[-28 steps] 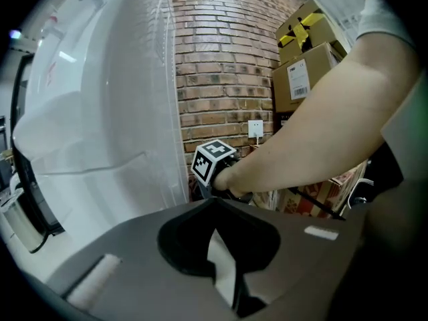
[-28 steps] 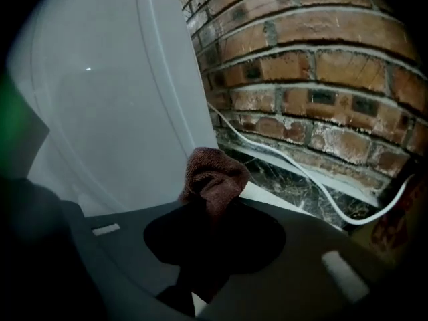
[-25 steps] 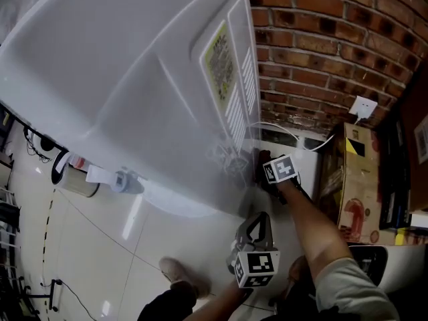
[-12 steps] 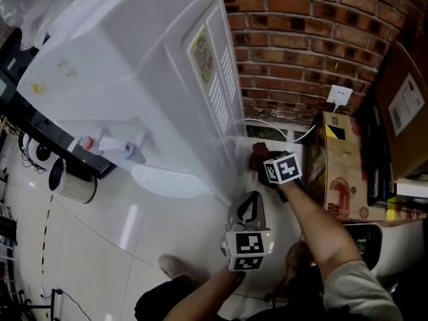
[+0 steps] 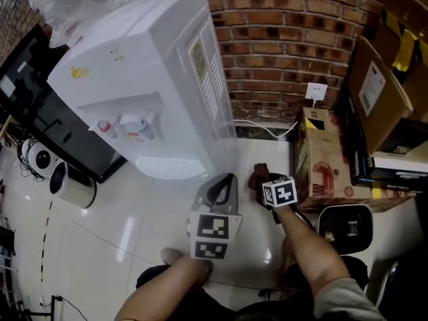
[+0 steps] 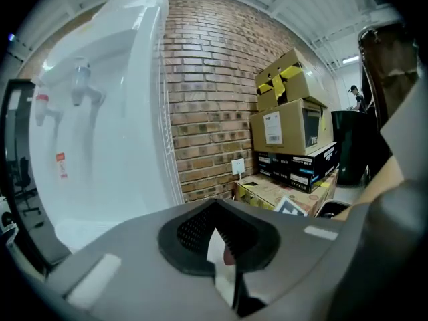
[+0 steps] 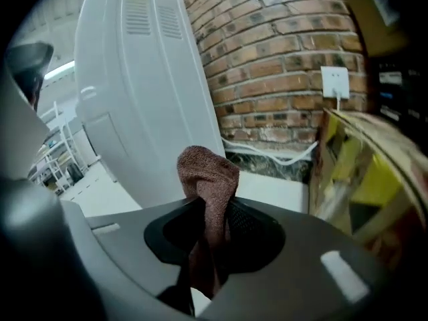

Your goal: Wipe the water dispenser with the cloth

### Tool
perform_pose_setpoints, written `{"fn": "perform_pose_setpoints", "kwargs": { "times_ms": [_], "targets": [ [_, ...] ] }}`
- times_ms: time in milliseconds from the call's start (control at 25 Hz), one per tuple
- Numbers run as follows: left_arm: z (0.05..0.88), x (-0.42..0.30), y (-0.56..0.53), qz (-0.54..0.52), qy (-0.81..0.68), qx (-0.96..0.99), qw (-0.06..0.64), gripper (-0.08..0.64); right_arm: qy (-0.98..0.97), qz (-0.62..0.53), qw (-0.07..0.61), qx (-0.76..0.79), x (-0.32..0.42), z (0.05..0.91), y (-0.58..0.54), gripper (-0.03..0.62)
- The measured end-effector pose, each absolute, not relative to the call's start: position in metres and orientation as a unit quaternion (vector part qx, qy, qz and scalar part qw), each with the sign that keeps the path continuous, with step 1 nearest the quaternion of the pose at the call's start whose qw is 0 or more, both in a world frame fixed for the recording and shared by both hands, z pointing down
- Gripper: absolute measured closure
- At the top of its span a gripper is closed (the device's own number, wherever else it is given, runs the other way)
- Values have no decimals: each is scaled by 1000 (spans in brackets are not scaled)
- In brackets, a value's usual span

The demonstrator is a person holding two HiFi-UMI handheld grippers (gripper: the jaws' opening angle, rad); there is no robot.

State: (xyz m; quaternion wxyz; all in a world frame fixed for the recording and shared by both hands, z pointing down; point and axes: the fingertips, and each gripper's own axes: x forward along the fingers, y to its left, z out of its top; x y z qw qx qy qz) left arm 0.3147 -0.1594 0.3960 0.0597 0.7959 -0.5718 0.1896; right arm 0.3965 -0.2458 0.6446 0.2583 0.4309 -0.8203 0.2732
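Head view: looking steeply down at a pale floor [image 5: 100, 246].
Water dispenser [image 5: 154, 65]: white, at 11 o'clock in frame, its back near the brick wall [image 5: 281, 39]; taps [image 5: 137, 127] on the front.
Left tongs [image 5: 229, 178]: low centre, tips toward 12 o'clock, near the water dispenser's foot, not touching it.
Right tongs [image 5: 261, 182]: just beside the left tongs, at their 3 o'clock.
Cloth [image 5: 257, 174]: brown wad at the right tongs' tip, apart from the water dispenser.
Wall socket [image 5: 315, 91]: 1 o'clock from the cloth, white cable [image 5: 261, 127] running out of it.
Cardboard box [image 5: 319, 159]: 3 o'clock from the cloth, against the brick wall.

Left gripper view: side panel of the water dispenser fills 9 to 11 o'clock.
Left tongs [image 6: 224, 246]: tips together, nothing held (only a pale sliver shows through the slit).
Stacked boxes [image 6: 291, 122]: at 2 o'clock.

Right gripper view: vented panel of the water dispenser at 11 o'clock.
Right tongs [image 7: 210, 233]: clamped on the cloth [image 7: 207, 179], which stands up in a folded hump, clear of the panel.
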Motion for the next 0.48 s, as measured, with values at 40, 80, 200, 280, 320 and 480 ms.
{"fn": "perform_pose_setpoints", "kwargs": {
  "times_ms": [40,80,200,280,320,480],
  "targets": [
    [397,316,-157,183,-571,797,63,560,-815,279,271,430,398,660,-233,488],
    [400,317,-155,177,-571,799,69,560,-812,280,283,426,397,673,-222,488],
    [423,323,-151,172,-566,801,92,560,-808,273,316,417,396,703,-204,488],
    [441,323,-149,179,-562,799,114,560,-802,270,330,417,396,720,-199,488],
    [448,323,-149,181,-560,799,126,560,-799,272,336,419,397,729,-199,486],
    [456,325,-150,181,-554,800,142,560,-782,305,365,402,400,760,-193,461]
  ]
}}
